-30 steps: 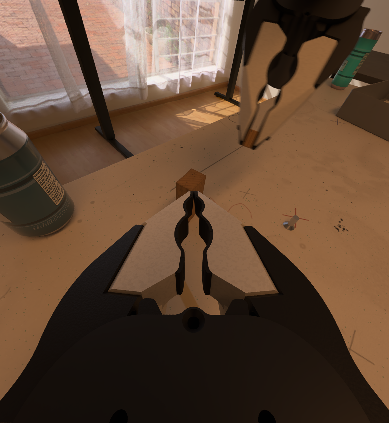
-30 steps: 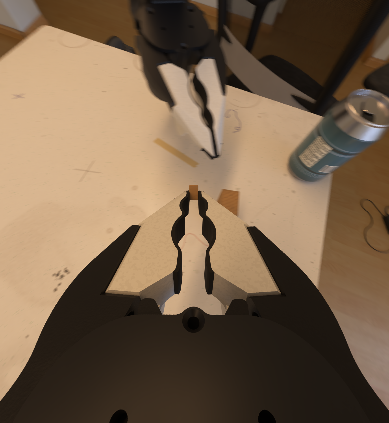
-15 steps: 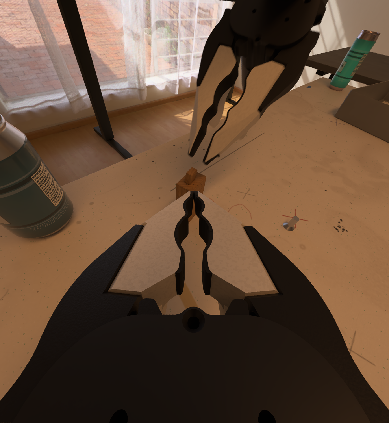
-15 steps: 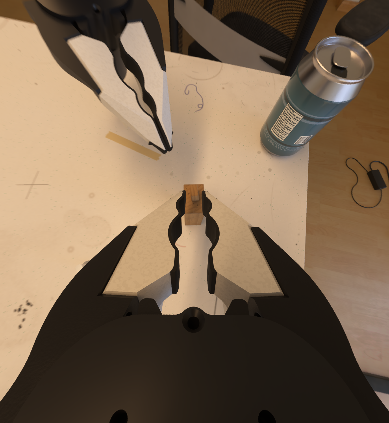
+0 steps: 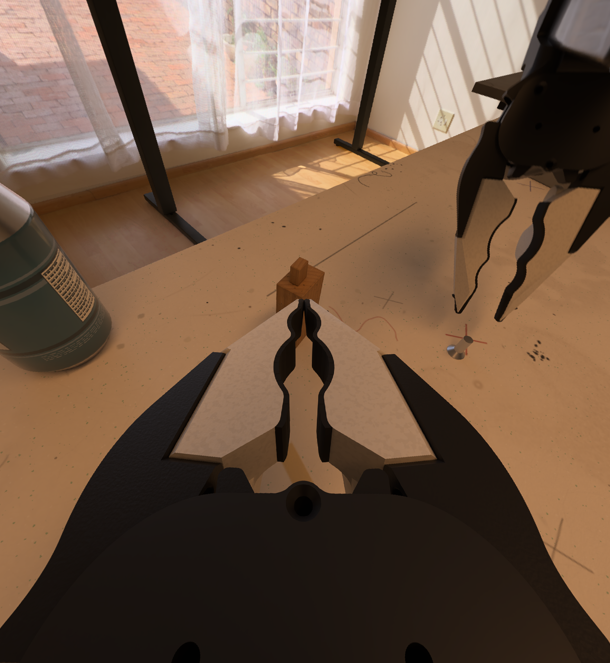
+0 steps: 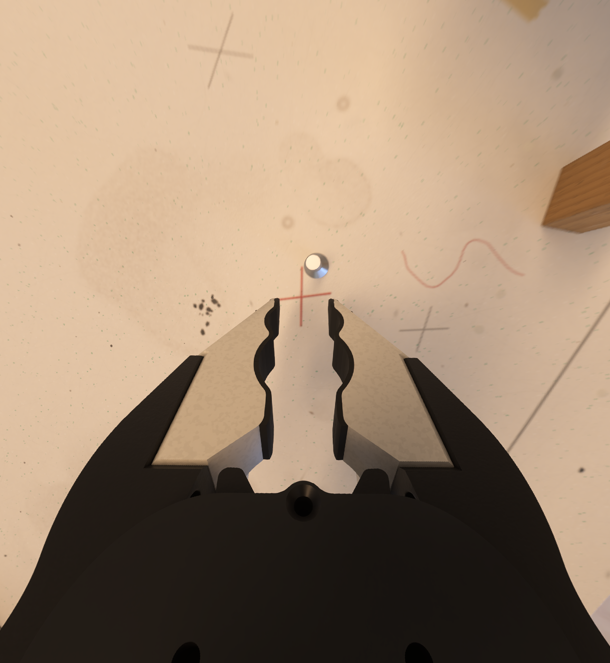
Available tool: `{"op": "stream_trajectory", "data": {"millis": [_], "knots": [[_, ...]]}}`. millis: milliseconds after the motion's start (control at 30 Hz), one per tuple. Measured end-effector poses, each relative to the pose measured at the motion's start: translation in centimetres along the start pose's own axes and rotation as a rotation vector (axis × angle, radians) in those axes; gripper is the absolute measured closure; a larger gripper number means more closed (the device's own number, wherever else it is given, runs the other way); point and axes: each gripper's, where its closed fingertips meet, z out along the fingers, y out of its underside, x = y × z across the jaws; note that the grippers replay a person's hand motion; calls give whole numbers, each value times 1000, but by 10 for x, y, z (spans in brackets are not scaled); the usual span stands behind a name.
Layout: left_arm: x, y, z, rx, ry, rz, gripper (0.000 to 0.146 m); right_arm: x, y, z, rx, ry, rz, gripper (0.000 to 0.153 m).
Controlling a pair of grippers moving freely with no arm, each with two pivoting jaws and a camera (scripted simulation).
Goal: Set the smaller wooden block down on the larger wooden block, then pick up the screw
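Observation:
The smaller wooden block [image 5: 299,271] sits on top of the larger wooden block [image 5: 296,292], which stands upright on the table just beyond my left gripper [image 5: 303,303]. The left gripper is shut and empty. The larger block's side also shows at the right edge of the right wrist view [image 6: 594,190]. The metal screw [image 6: 316,266] stands head-down on the table by a red cross mark, just ahead of my right gripper [image 6: 303,305], which is open and empty above it. In the left wrist view the right gripper [image 5: 477,315] hangs over the screw [image 5: 458,348].
A large green can [image 5: 34,305] stands at the left near the table edge. Black stand legs [image 5: 160,201] rise from the floor beyond the table. Pen marks and dark specks [image 6: 206,308] dot the table [image 5: 511,430].
My right gripper has moved away from the stacked blocks to above the screw and points down at it, jaws open wider. The left gripper has not moved.

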Motion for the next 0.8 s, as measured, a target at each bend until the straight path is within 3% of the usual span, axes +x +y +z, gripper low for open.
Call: {"op": "stream_trajectory", "data": {"millis": [233,800], "knots": [[0,2,1,-7,-1,0,146,-3,-3,18,14,46,-25,130],[0,2,1,-8,-3,3,146,12,-3,19,-14,148,-52,147]]}}
